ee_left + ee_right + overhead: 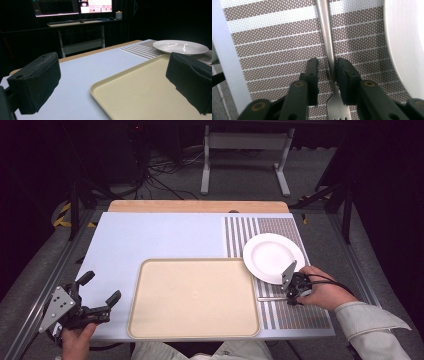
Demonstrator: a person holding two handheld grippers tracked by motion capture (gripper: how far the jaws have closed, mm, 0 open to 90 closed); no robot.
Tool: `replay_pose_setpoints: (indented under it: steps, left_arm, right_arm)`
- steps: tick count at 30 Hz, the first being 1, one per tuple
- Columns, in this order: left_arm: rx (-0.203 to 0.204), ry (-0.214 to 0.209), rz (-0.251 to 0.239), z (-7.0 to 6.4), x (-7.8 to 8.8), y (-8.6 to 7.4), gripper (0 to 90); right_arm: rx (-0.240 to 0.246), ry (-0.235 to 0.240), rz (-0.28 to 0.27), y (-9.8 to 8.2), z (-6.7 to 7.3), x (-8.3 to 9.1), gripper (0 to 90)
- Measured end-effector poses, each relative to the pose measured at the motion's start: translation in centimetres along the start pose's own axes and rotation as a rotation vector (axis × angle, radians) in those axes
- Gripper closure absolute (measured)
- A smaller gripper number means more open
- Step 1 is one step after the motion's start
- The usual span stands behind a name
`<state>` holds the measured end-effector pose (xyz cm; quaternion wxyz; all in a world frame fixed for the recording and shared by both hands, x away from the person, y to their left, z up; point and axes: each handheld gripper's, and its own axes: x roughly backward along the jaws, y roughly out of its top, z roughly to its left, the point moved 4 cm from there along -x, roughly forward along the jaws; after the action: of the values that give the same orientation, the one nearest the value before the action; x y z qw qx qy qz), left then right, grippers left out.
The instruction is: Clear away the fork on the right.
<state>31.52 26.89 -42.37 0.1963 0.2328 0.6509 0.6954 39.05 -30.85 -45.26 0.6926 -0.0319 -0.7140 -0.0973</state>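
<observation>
In the right gripper view the fork's (329, 45) handle end and tines run off the top and bottom edges; the plate (404, 45) is cut by the right edge.

A silver metal fork (329, 50) lay flat on the striped placemat (274, 42) near the surface's right edge, just beside the white plate (404, 45), handle toward the tray.
</observation>
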Motion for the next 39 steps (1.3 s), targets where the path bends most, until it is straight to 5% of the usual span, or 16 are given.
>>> replay_pose_setpoints:
  steps: [7, 16, 39]
  left_arm:
    - [0.002, 0.002, -0.002, 0.05, 0.05, 0.02, 0.5]
    - [0.002, 0.001, -0.005, 0.04, 0.07, 0.04, 0.5]
    - [0.006, 0.003, -0.004, 0.08, 0.10, 0.03, 0.5]
  right_arm:
    - [0.023, 0.008, -0.002, -0.10, -0.38, 0.00, 84.3]
    - [0.056, 0.017, 0.030, 0.19, -0.29, -0.07, 86.1]
    - [0.047, 0.038, 0.044, 0.21, -0.28, 0.05, 86.6]
